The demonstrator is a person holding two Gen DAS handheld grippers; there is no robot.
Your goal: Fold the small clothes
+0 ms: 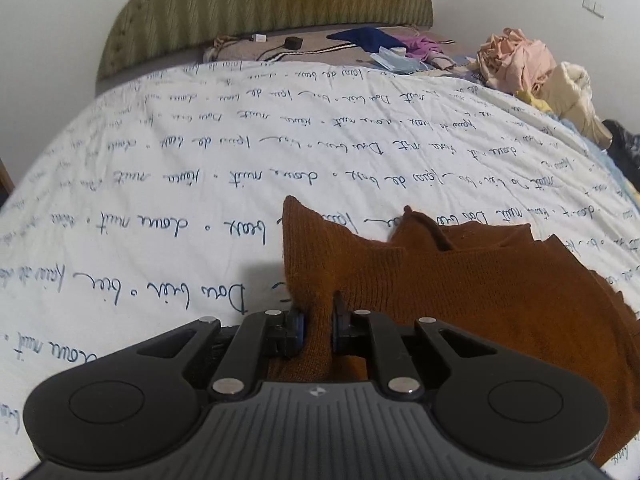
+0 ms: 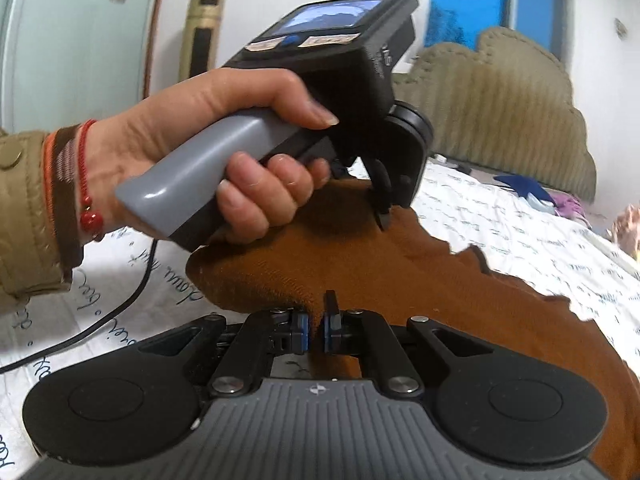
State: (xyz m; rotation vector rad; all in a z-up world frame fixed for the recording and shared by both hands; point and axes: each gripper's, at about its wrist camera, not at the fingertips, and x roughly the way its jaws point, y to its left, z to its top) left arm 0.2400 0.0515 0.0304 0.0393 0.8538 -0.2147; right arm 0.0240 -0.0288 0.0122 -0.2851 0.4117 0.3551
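Observation:
A rust-brown knitted garment (image 1: 460,292) lies on the white bedspread with blue handwriting print (image 1: 200,168). My left gripper (image 1: 318,312) is shut on an edge of the garment, and the fabric rises up between its pads. In the right wrist view my right gripper (image 2: 316,320) is shut on another edge of the same brown garment (image 2: 400,272), which is lifted off the bed. The left gripper (image 2: 382,212) shows there too, held by a person's hand (image 2: 224,140), its fingertips pinching the garment's far edge.
A green padded headboard (image 1: 264,12) stands at the far end of the bed. A pile of pink and cream clothes (image 1: 532,72) sits at the far right, with a dark blue cloth (image 1: 368,38) and small items near the headboard. A black cable (image 2: 104,312) runs over the bedspread.

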